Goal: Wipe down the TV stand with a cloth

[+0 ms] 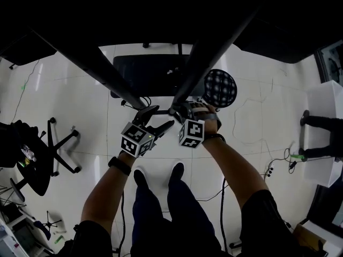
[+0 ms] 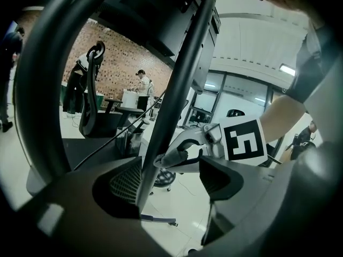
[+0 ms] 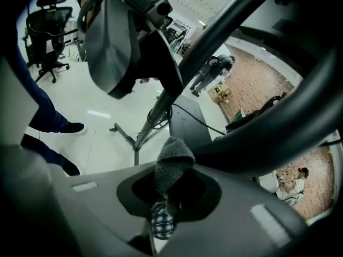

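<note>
While wiping with the right gripper (image 3: 169,193) clamped on the cloth (image 3: 172,157), avoid snagging it on the TV stand pole (image 3: 225,23). Keep the left gripper (image 2: 174,183), jaws apart at that pole, from shoving the stand.

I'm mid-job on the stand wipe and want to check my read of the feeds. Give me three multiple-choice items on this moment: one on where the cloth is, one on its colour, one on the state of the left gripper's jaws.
1. Where is the cloth?
A. in the jaws of the left gripper
B. in the jaws of the right gripper
C. held by neither

2. What colour is the cloth's end that pokes out past the jaws?
A. grey
B. red
C. yellow

3. How do the left gripper's jaws stand?
A. closed on the cloth
B. closed on nothing
C. apart, with a stand pole between them

Key:
1 B: the right gripper view shows it pinched there.
2 A: its knitted end is grey.
3 C: the left gripper view shows both pads apart, the pole close to one.
</note>
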